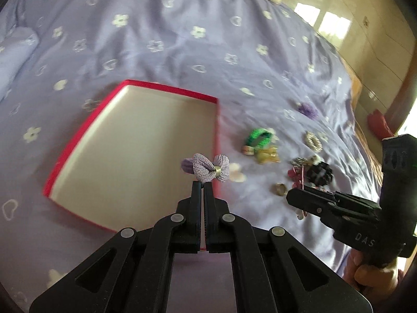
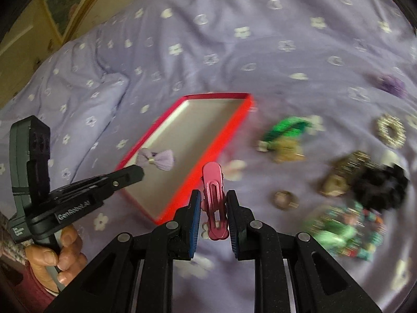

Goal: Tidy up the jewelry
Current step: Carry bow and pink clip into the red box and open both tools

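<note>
A lilac fabric bow (image 1: 208, 171) hangs over the right edge of an open red box (image 1: 169, 88) with a cream floor; my left gripper (image 1: 202, 185) is shut on it from below. In the right wrist view the same bow (image 2: 156, 159) shows over the box (image 2: 235, 124), at the tip of the left gripper (image 2: 136, 173). My right gripper (image 2: 213, 201) is shut on a pink metal hair clip (image 2: 213, 195), which stands upright just right of the box's near corner. The box holds nothing else.
Loose pieces lie on the lilac bedspread (image 1: 156, 26) right of the box: a green bracelet (image 2: 286, 127), a pearl ring (image 2: 391, 130), a black scrunchie (image 2: 380, 185), a small ring (image 2: 284, 199), coloured beads (image 2: 349, 232) and a purple flower (image 2: 391, 83). The bed's edge and floor lie far right.
</note>
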A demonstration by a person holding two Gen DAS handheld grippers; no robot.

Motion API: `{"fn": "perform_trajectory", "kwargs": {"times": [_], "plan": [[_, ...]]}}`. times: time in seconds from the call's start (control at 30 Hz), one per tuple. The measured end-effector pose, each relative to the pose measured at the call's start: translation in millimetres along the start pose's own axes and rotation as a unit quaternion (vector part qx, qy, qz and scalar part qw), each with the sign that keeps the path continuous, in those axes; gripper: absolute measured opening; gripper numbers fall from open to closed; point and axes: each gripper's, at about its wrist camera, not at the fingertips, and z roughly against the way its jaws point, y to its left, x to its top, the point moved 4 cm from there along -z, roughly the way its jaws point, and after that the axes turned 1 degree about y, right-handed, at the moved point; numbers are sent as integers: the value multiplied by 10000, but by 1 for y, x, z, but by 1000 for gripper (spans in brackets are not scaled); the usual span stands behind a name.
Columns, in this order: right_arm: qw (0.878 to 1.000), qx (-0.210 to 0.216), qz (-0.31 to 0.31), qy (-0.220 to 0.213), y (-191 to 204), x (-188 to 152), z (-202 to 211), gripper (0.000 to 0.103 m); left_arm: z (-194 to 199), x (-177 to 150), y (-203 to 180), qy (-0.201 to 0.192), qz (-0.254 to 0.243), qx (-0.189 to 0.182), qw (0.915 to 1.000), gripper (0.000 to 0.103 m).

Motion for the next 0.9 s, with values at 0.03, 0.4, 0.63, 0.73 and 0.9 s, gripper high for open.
{"fn": "perform_trajectory", "kwargs": {"times": [0.03,0.4,0.63,0.73,0.9], "plan": [[9999,75,56,43,10,4,-9,19,1,0,7,-8,41,36,10000,1],[9963,414,491,567,67,15,-85,19,-14,1,80,180,488,472,9975,1],[9925,308,648,988,73,7,-123,19,-31,-3,95,386,637,454,9962,1],[9911,314,675,1106,72,3,-128,19,-37,-7,96,486,651,463,9956,1],[9893,262,817,1182,74,3,-132,20,-46,-13,101,632,725,499,9941,1]]}}
